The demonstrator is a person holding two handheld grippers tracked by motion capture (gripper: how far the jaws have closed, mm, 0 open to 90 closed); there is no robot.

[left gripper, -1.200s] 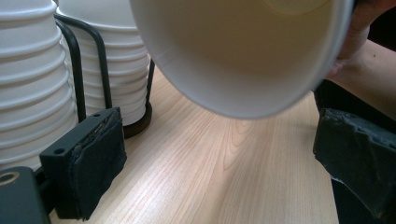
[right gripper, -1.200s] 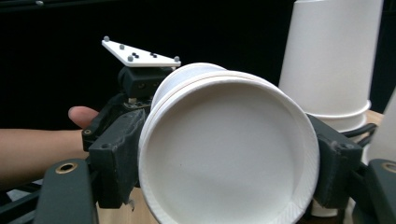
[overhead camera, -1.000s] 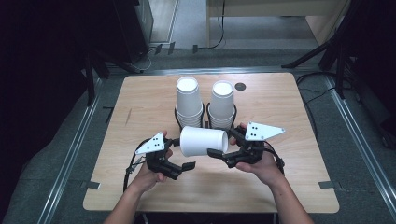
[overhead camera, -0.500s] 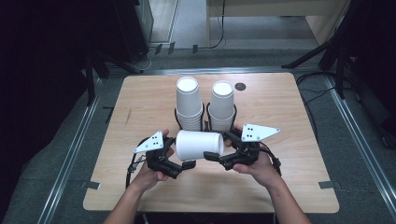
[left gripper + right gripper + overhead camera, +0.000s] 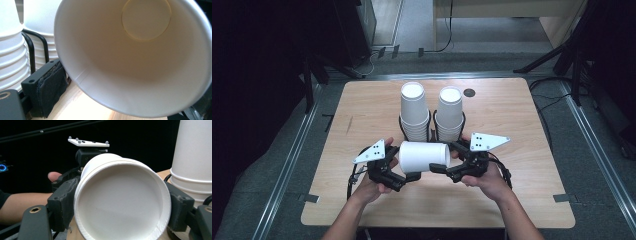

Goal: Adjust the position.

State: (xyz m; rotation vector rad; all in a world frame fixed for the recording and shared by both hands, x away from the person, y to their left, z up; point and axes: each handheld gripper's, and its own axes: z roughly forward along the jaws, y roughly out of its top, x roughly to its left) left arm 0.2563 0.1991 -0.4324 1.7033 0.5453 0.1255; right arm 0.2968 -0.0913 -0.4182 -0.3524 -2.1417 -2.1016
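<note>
A white paper cup (image 5: 423, 157) lies on its side in the air between both grippers, above the front middle of the table. My right gripper (image 5: 446, 157) is shut on its base end; in the right gripper view both pads (image 5: 63, 205) press the cup's bottom rim (image 5: 120, 202). My left gripper (image 5: 404, 164) stands wide around the mouth end. The left gripper view looks straight into the cup (image 5: 140, 57), with one pad (image 5: 47, 92) close beside its rim; I cannot tell whether it touches.
Two stacks of white cups (image 5: 413, 110) (image 5: 449, 112) stand upside down in a black wire holder (image 5: 432, 131) just behind the grippers. A small dark disc (image 5: 469, 92) lies on the wooden table (image 5: 362, 110) at the back. Metal floor rails run along both sides.
The right gripper has carried the cup a little to the left and toward the person, deeper between the left jaws. The left gripper has barely moved.
</note>
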